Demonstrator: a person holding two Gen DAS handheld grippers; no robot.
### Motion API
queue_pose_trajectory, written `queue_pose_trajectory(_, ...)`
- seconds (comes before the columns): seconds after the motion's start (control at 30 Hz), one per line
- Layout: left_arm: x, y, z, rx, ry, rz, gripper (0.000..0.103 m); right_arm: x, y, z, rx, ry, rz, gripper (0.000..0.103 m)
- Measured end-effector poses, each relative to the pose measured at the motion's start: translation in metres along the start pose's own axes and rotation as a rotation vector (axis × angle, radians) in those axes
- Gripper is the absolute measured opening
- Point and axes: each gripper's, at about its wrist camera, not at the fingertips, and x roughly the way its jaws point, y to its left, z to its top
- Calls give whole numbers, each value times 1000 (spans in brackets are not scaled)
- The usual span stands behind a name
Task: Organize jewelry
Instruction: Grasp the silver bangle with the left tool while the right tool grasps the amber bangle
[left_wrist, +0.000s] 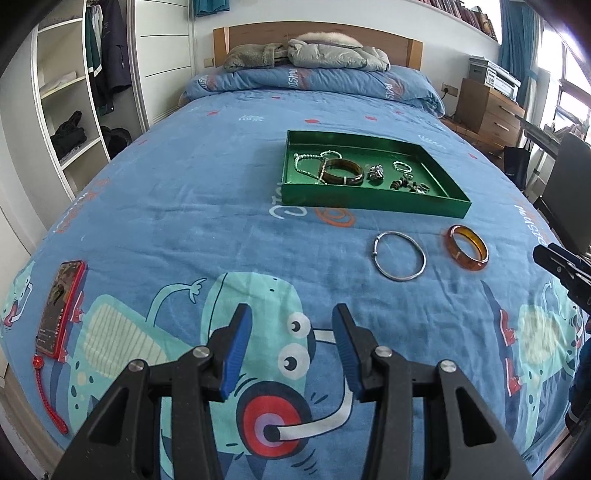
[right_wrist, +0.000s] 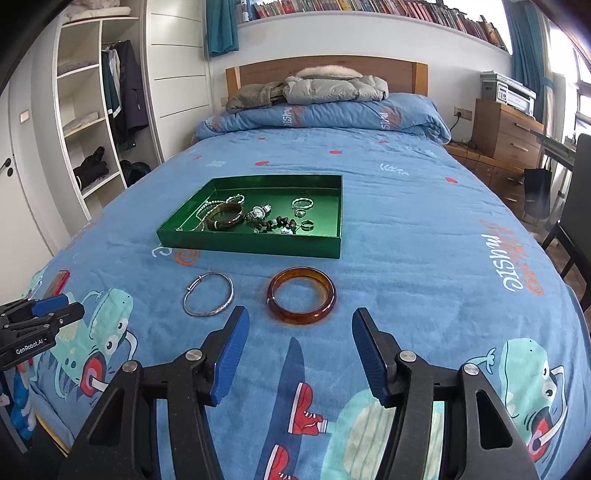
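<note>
The left gripper (left_wrist: 291, 317) hangs over the bedspread (left_wrist: 184, 206) with its jaws apart and nothing between them. The right gripper (right_wrist: 299, 321) also has its jaws apart and empty, just short of the amber bangle (right_wrist: 301, 295). The silver bangle (right_wrist: 209, 294) lies just beside the amber one, apart from it. Both lie on the bedspread near the front wall of the green tray (right_wrist: 247, 243). The tray holds a dark bangle (right_wrist: 226, 216), a chain (right_wrist: 207, 210), a watch (right_wrist: 258, 213), beads (right_wrist: 280, 224) and rings (right_wrist: 307, 224). A red phone (left_wrist: 59, 308) lies far to the left.
</note>
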Motion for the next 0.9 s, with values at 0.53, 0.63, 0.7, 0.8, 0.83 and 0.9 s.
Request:
queue_pose_trajectory(0.53,56,-20,14,-1,77,-173,43,58,-21,13,-17,60,21,52)
queue_pose_trajectory(0.63,67,-30,21,15,89,-192,43,68,-26,13,-9,74,25,49)
queue_pose_trajectory(0.7,74,-36,26,26,94,-198,43,75,-30,14,-4,85,24,47)
queue_pose_trajectory(0.8,86,-43,35,34,106,-214,43,86,-33,17,0,100,27,43)
queue_pose_trajectory(0.83,90,-46,37,36,113,-218,43,89,-34,18,-3,107,29,42)
queue_pose_trajectory(0.9,100,-51,41,43,127,-217,43,98,-36,20,0,129,39,38)
